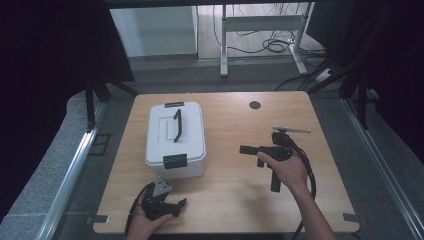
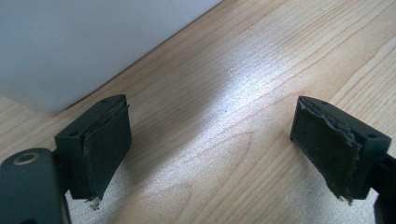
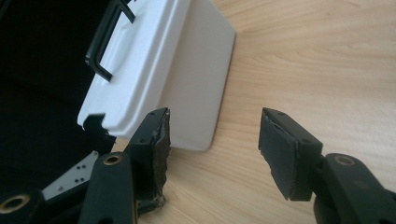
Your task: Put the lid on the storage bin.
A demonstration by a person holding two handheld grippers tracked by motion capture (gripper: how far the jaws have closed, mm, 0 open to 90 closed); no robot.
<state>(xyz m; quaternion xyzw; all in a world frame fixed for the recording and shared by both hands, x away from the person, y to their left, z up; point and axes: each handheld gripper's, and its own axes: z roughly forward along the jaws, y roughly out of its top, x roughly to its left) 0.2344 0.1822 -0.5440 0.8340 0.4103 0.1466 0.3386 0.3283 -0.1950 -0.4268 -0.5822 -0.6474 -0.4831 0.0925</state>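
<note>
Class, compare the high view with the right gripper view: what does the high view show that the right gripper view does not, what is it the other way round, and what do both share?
High view alone: both hands with their grippers, the left gripper below the white box, the right gripper beside it, and the table's dark round hole.

Right gripper view alone: the worn pads on that gripper's open, empty jaws, close up.

Shared: the white box, its black handle and the wooden table.

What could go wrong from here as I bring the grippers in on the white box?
1. The box sits loose on the smooth table; a push from the open right gripper alone may slide it rather than grip it.
2. The handle lies flat on the lid, so jaws may slip off it.
3. The left gripper is open close to the box's near corner and could knock it.
</note>
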